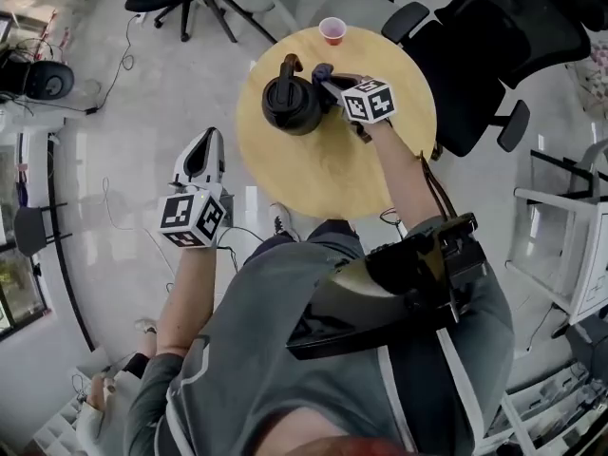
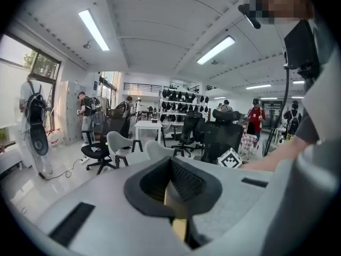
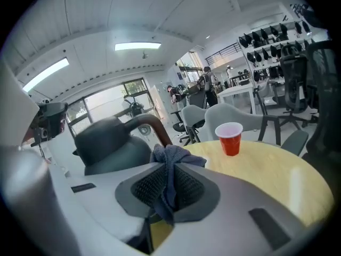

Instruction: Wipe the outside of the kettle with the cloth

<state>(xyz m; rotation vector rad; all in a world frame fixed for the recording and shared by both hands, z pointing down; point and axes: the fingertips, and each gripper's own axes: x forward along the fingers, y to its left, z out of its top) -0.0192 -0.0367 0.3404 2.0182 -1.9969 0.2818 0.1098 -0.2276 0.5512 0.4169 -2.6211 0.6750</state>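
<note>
1. Left claw (image 1: pixel 204 146): well left of the kettle, off the surface and above the floor. Jaws drawn together, nothing between them.
2. Kettle (image 1: pixel 290 105): dark, rounded body with an arched brown handle (image 3: pixel 152 124). Stands upright on the round wooden surface (image 1: pixel 328 174), in its left part.
3. Cloth (image 3: pixel 169 160): blue-grey, bunched. Just right of the kettle, beside the base of the handle. Whether it touches the kettle's wall cannot be told.
4. Right claw (image 1: pixel 332 83): just right of the kettle and pointed at it. Jaws narrow, clamped on the cloth, which sticks out past their tips toward the kettle.
5. Red cup (image 1: pixel 332 30): upright, to the right of the kettle and beyond it, near the surface's far edge, apart from the kettle.
6. Black office chair (image 1: pixel 480 60): well right of the kettle, off the surface.
</note>
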